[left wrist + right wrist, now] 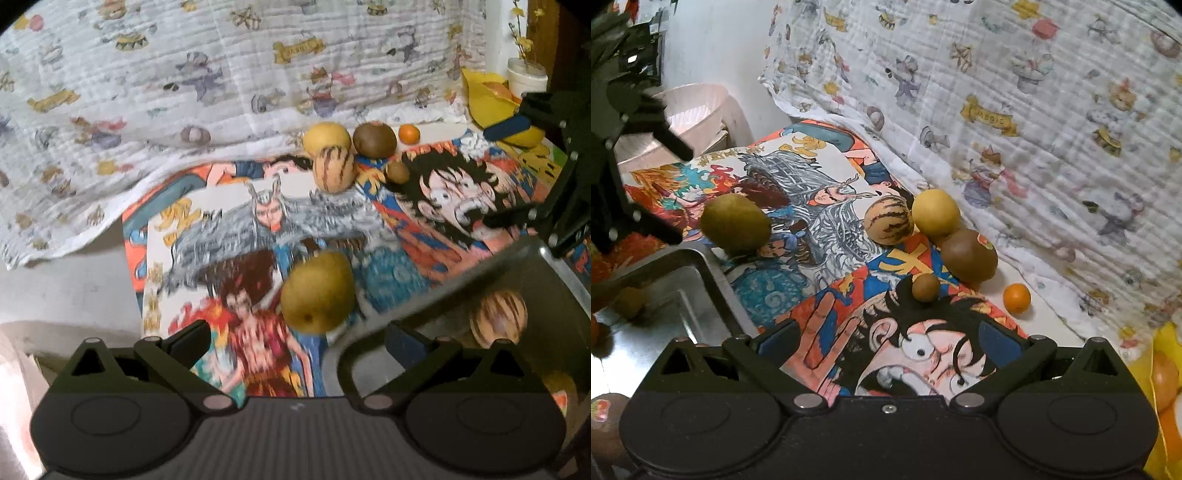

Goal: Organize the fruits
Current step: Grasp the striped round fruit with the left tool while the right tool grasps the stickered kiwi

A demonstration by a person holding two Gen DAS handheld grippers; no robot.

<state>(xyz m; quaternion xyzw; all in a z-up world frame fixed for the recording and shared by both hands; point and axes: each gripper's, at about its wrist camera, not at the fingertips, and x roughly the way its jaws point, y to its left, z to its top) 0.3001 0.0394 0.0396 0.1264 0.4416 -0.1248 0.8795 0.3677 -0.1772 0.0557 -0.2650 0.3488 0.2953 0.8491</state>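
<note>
Open stretch of worktop [827,206] across the middle, between the metal tray [713,266] at one edge and the fruit cluster along the far edge. Blocking the far edge: striped melon [888,220], yellow fruit [935,212], brown fruit [968,255], touching one another in a row; small brown fruit [925,288] just in front; small orange [1017,298] apart, with a gap beside it. Hanging printed cloth [1034,110] closing off the space behind. Green-yellow pear [317,291] just beside the tray rim, narrowing entry there. Left hand-held gripper [297,341] and right hand-held gripper [888,343] both spread wide, nothing between the fingers. Yellow bag [487,99] crowding the far corner.
</note>
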